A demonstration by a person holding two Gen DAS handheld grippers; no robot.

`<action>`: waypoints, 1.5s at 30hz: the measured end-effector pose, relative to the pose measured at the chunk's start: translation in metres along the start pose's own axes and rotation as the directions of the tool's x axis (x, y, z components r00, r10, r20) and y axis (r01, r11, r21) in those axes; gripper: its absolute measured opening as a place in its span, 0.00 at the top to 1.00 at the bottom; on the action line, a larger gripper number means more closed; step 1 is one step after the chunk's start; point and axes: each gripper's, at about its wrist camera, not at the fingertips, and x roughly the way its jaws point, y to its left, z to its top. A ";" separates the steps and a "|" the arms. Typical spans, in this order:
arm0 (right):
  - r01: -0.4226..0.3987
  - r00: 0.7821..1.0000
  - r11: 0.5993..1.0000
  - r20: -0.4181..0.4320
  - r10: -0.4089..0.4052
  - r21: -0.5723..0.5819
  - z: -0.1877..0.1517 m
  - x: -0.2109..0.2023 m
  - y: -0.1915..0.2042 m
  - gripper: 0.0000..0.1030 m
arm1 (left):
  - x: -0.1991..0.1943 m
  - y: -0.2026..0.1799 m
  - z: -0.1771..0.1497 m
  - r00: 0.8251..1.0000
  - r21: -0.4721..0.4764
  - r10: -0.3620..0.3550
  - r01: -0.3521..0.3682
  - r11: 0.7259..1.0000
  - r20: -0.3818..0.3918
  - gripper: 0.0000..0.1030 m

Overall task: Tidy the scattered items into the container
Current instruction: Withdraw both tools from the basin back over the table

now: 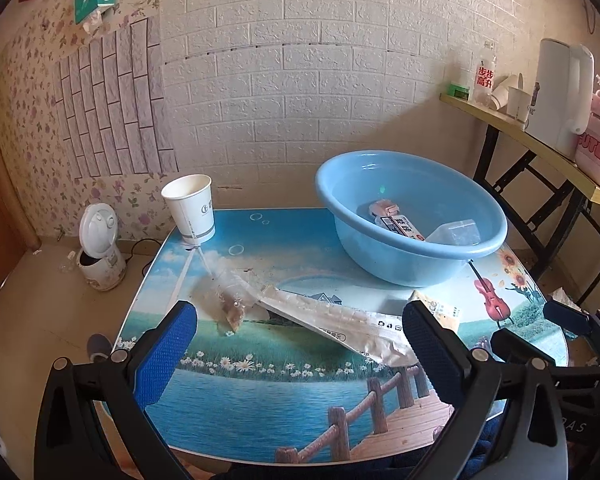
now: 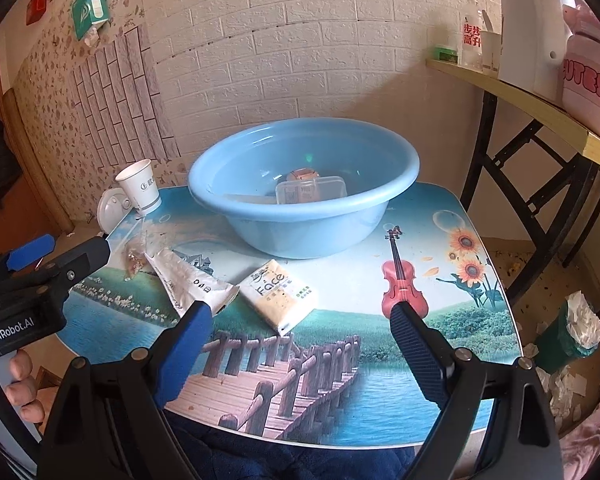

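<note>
Left wrist: my left gripper (image 1: 300, 344) has both jaws spread wide with nothing between the pads, hanging over the near half of the table (image 1: 260, 412). It's lined up on the long plastic wrapper (image 1: 332, 320), which lies flat and diagonal, so a wide opening makes sense to straddle it. Paper cup (image 1: 191, 208) stands upright at the far left corner, well apart from the wrapper. Blue basin (image 1: 410, 216) sits far right and already holds a small carton and a clear pouch, so it's the container. Tissue pack (image 1: 440, 312) is partly hidden behind my right finger

Right wrist: right gripper (image 2: 302, 328) is also wide open and empty, aimed at the tissue pack (image 2: 278, 296), which lies flat just beside the wrapper's end (image 2: 192, 284). Basin (image 2: 300, 188) is straight behind it, a short carry. Left gripper (image 2: 56, 256) comes in from the left, a hand (image 2: 20, 384) on its handle

My read: one item per gripper, cup last
</note>
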 end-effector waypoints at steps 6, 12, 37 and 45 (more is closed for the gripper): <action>0.000 1.000 1.000 0.011 0.000 -0.015 -0.008 -0.009 0.007 0.11 | -0.010 -0.003 -0.004 1.000 0.006 0.006 -0.006 1.000 0.027 0.00; 0.016 0.999 1.000 0.039 -0.015 -0.012 -0.012 -0.018 0.004 0.11 | -0.015 -0.009 -0.009 0.999 0.020 0.000 -0.001 1.000 0.039 0.00; 0.033 0.992 0.999 0.120 -0.034 0.012 -0.015 -0.032 0.005 0.00 | -0.018 -0.008 -0.018 1.000 0.007 -0.013 0.013 1.000 0.023 0.00; -0.008 0.996 1.000 0.086 0.006 0.030 -0.016 -0.024 0.005 0.00 | -0.016 -0.005 -0.019 1.000 -0.007 -0.026 0.026 1.000 0.013 0.00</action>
